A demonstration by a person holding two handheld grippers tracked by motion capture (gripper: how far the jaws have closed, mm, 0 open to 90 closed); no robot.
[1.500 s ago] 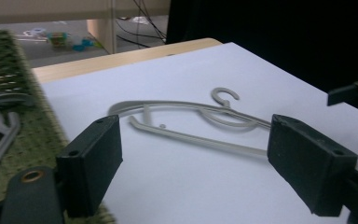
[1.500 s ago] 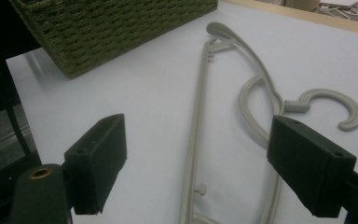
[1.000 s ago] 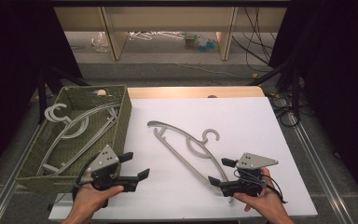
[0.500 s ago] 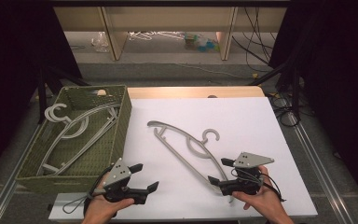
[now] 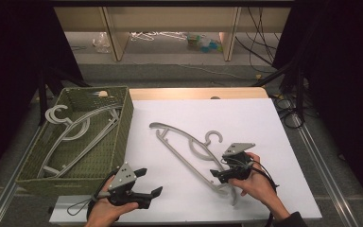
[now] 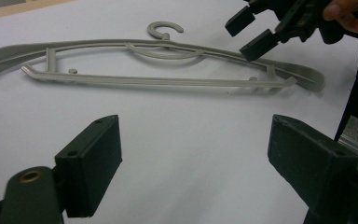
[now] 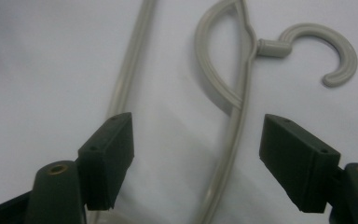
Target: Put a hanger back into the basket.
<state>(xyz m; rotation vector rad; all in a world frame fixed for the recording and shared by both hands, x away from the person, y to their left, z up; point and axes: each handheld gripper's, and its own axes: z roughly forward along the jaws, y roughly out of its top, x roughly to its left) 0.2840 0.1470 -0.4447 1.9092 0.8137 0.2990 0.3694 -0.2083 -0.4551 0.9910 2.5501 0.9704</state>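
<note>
As the right gripper nears it: hanger flat on table.
Jaws wide, closing, straddling its arm ungripped, ready to lift; left gripper open, empty.

Smooth matt grey plastic hanger on matt white sheet; woven green basket.

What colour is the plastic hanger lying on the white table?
Light grey plastic hanger; clearest in the left gripper view.

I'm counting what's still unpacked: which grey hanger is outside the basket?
The hanger on the white tabletop, under the right gripper. The other hangers lie inside the green basket.
</note>
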